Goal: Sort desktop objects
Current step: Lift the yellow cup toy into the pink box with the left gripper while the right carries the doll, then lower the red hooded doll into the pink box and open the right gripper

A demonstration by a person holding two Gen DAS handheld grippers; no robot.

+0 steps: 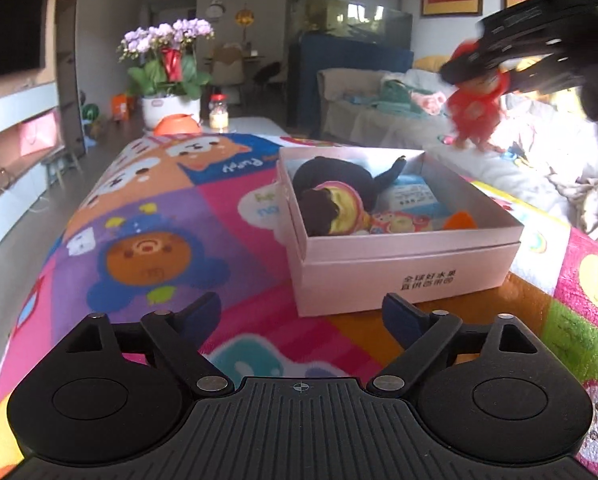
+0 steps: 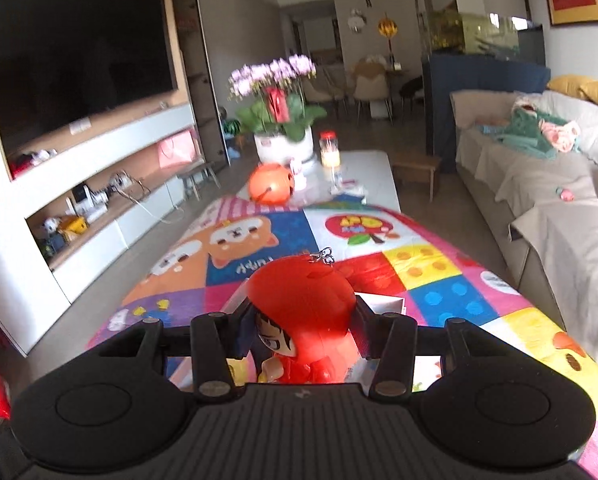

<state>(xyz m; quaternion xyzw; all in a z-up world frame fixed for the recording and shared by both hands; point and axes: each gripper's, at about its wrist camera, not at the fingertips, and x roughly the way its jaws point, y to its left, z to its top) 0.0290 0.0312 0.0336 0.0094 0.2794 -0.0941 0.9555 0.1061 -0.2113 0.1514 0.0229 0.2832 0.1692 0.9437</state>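
A pink cardboard box stands on the patterned cloth, holding a dark-haired doll, a blue packet and an orange piece. My left gripper is open just in front of the box, with nothing between its fingers. My right gripper is shut on the head of a red hooded doll figure with a metal key ring on top. In the left wrist view that right gripper hangs in the air beyond the box's far right corner, the red figure dangling under it.
The colourful cartoon cloth covers the table. Beyond it stand an orange round toy, a potted orchid and a jar. A sofa runs along the right; a TV wall unit lies to the left.
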